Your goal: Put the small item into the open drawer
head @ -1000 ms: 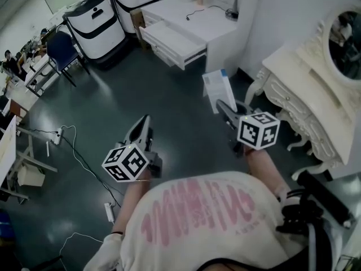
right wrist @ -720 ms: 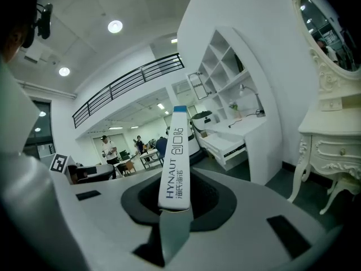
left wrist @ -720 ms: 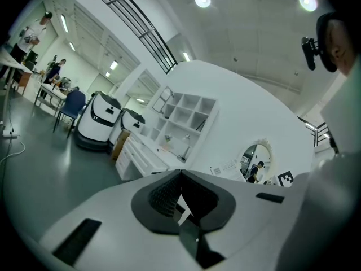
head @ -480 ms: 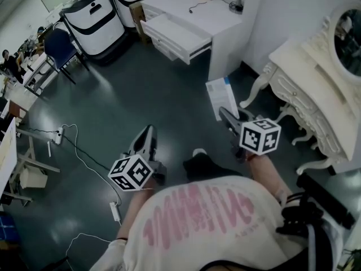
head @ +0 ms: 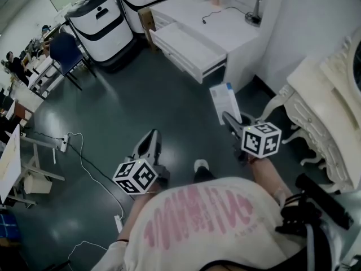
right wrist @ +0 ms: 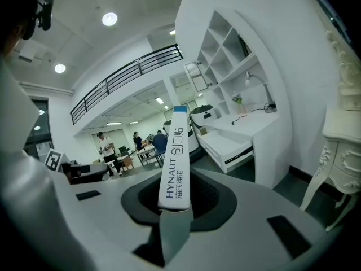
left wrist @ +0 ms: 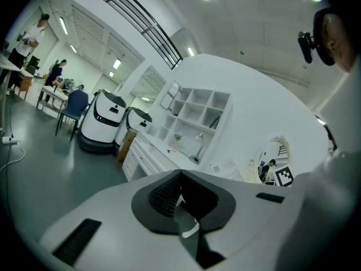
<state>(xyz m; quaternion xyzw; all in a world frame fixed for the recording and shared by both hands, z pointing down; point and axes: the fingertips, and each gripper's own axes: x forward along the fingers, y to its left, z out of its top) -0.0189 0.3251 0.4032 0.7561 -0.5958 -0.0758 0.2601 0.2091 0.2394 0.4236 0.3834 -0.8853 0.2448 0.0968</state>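
Got the right gripper (head: 229, 119) clamped on the box (head: 222, 100), a thin white thing with a blue end, sticking out past the jaws. Looks like the left gripper (head: 151, 139) pinched shut on nothing, though hard to be sure with that dark slot. Further out, open drawer (head: 189, 48) poking from the desk (head: 225, 21), well apart from the box across the floor (head: 141, 95).

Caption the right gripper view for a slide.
Right claw grips a box, pointed toward the open drawer.
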